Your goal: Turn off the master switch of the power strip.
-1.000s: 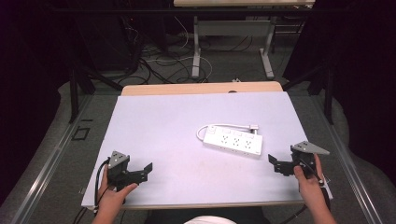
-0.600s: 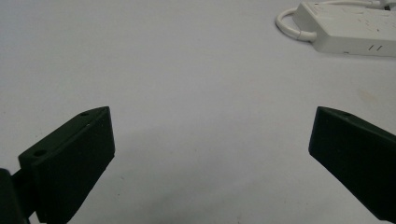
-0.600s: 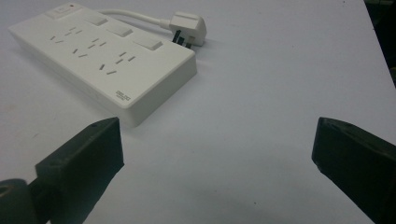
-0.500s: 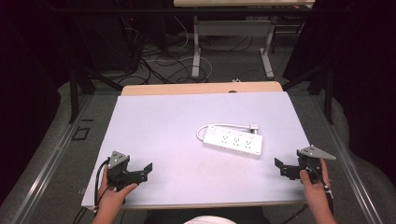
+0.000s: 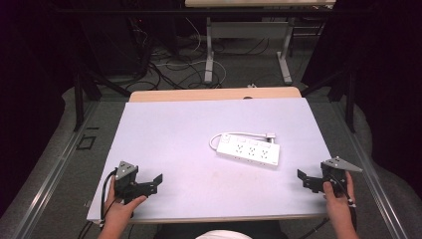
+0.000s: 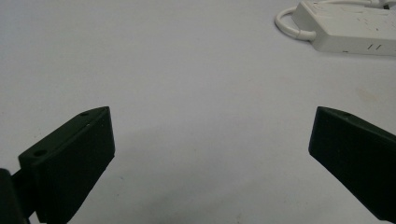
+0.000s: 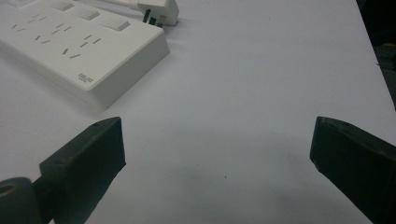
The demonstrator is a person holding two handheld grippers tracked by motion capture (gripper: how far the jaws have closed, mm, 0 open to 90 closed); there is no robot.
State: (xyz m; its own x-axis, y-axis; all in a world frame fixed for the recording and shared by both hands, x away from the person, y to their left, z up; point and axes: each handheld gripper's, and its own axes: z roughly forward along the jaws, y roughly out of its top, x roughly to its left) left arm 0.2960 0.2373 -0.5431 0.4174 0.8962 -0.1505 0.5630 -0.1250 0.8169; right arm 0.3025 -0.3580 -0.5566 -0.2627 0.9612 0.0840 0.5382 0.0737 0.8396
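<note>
While one white power strip (image 5: 248, 150) lies right of centre in the high view, on the pale table (image 5: 189, 129), two grippers sit low in the frame, one at each bottom corner. The left gripper (image 5: 155, 181) is at the lower left, held by a hand (image 5: 119, 211), its jaws spread wide with nothing between them; in the left gripper view the two black jaws stand far apart over bare tabletop, and the strip shows at the upper right of that frame (image 6: 350, 25). The right gripper (image 5: 304, 180) is at the lower right, held by the other hand (image 5: 338, 204), its jaws likewise released and empty; in the right gripper view the strip fills the upper left (image 7: 79, 46), just beyond the left jaw and not touching it.

The strip carries one row of sockets; three socket groups can be counted in the high view. One white cord (image 5: 215, 141) loops from its left end and runs behind it to one plug (image 5: 270, 135), which lies just beside the strip's far right corner. A small grey printed label sits near the strip's near corner in the right gripper view, too small to read.
</note>
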